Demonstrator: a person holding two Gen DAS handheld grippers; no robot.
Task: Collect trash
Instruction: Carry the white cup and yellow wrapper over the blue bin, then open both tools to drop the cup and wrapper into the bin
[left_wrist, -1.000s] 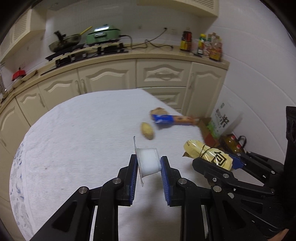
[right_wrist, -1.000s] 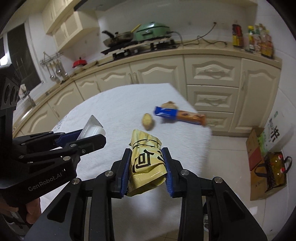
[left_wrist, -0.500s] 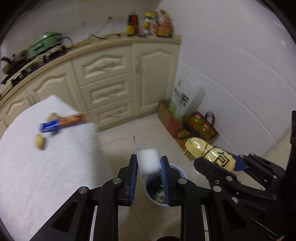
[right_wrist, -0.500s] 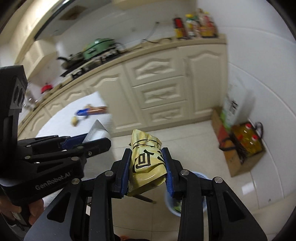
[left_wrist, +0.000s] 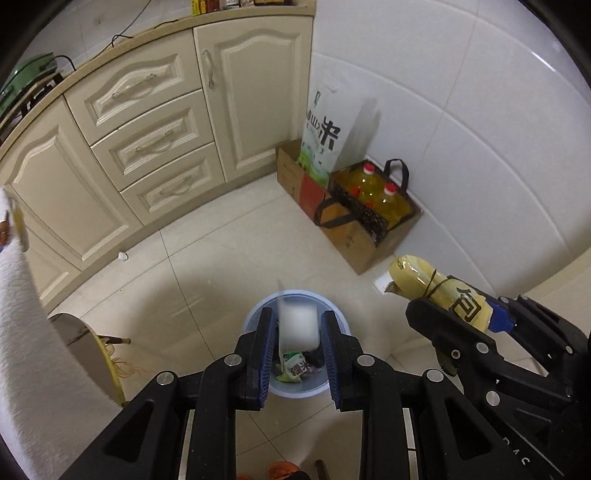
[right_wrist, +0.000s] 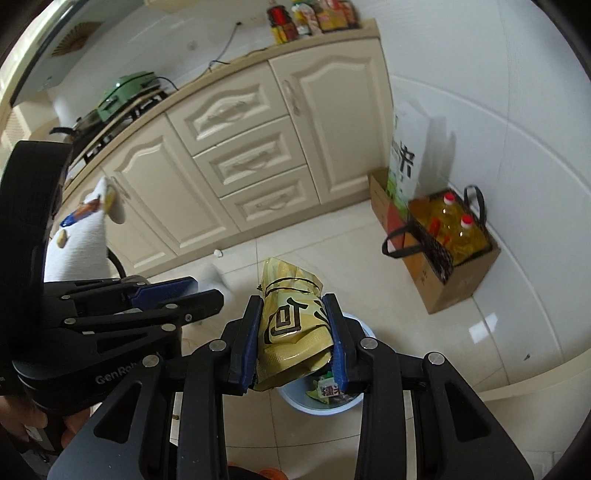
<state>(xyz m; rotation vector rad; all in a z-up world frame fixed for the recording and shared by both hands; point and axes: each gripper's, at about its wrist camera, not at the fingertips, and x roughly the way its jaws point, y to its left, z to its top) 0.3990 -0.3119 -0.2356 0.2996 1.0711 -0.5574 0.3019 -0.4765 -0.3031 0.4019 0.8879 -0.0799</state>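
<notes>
Change since earlier: both grippers swung away from the white-covered surface (left_wrist: 40, 354) to a spot over the blue bin (left_wrist: 295, 387); surface now at far left of the left wrist view, instead of filling it.
Left gripper (left_wrist: 297, 332): jaws just opening a little, standing slightly apart, blue pads either side of the white cup (left_wrist: 298, 325); cup blurred between them, seemingly slipping free rather than pinched; firm contact not clear.
White cup: directly above the bin's mouth, thin lid flap sticking up at its left edge.
Right gripper (right_wrist: 293, 325): jaws close together, clamped on the yellow snack bag (right_wrist: 291, 325); pads pressing both sides of the bag.
Yellow snack bag: upright between the pads, crumpled top above the fingertips, lower end hanging over the bin's near rim; black characters on the front.
Blue bin: on the tiled floor (left_wrist: 221, 258) below both grippers, wrappers already lying inside.
Left on the surface: blue-and-orange wrapper (right_wrist: 79, 214) and small pale yellowish scraps near its edge, well apart from the bin.
Surroundings: cream cabinets (left_wrist: 147, 140) behind; cardboard box (left_wrist: 354, 236) by the tiled wall holding a rice bag (left_wrist: 321, 140) and a carrier with two oil bottles (left_wrist: 380, 195).
Person: part of a hand (right_wrist: 37, 421) under the left gripper in the right wrist view.
</notes>
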